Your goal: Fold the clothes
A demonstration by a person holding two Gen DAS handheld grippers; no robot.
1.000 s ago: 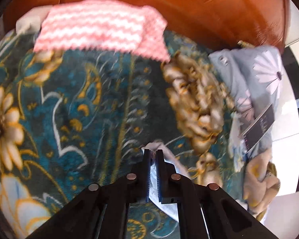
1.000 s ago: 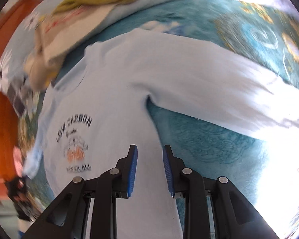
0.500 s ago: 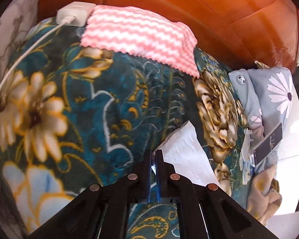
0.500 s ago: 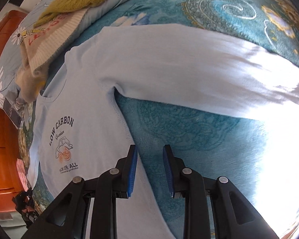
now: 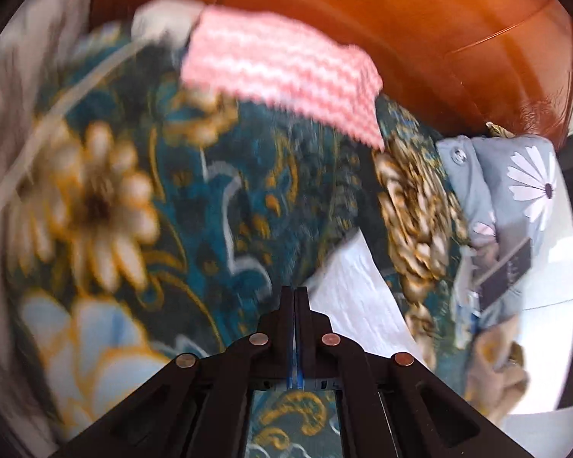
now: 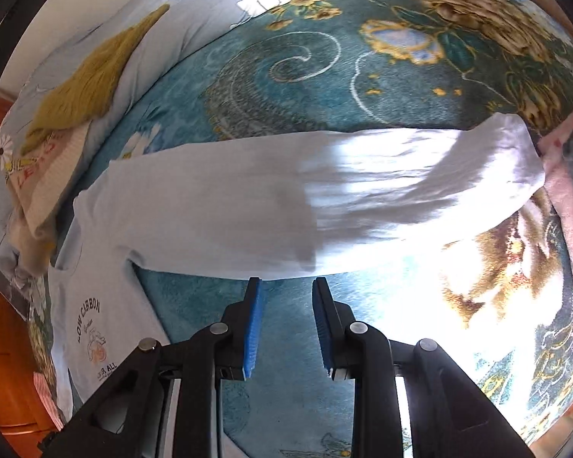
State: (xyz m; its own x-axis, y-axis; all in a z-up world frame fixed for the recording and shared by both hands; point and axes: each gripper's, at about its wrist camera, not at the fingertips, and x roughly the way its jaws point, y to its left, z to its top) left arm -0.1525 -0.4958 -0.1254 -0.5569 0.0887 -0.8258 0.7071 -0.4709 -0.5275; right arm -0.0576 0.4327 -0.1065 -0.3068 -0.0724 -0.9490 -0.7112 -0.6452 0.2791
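A pale blue long-sleeved shirt [image 6: 95, 305] with a "LOW CARBON" print lies flat on the teal floral blanket [image 6: 324, 76]. One sleeve [image 6: 324, 198] stretches across to the right. My right gripper [image 6: 287, 282] hangs over bare blanket just below that sleeve's lower edge. Its jaws are opening and nothing is between the blue pads [image 6: 254, 328]. In the left wrist view my left gripper [image 5: 294, 294] is shut, and a white edge of the shirt [image 5: 355, 294] runs from its tips off to the right, pinched there as far as the blur lets me tell.
A folded pink-and-white zigzag knit [image 5: 282, 72] lies by the wooden headboard [image 5: 401, 19], with a white charger [image 5: 164, 19] and its cable beside it. A grey daisy-print pillow [image 5: 515, 175] sits right. A mustard knit [image 6: 91, 80] and cream sweater [image 6: 46, 175] lie upper left.
My right gripper slid from over the shirt's body to the blanket under the sleeve, and its jaws widened a little. My left gripper shifted sideways, and the white cloth now lies drawn out flat.
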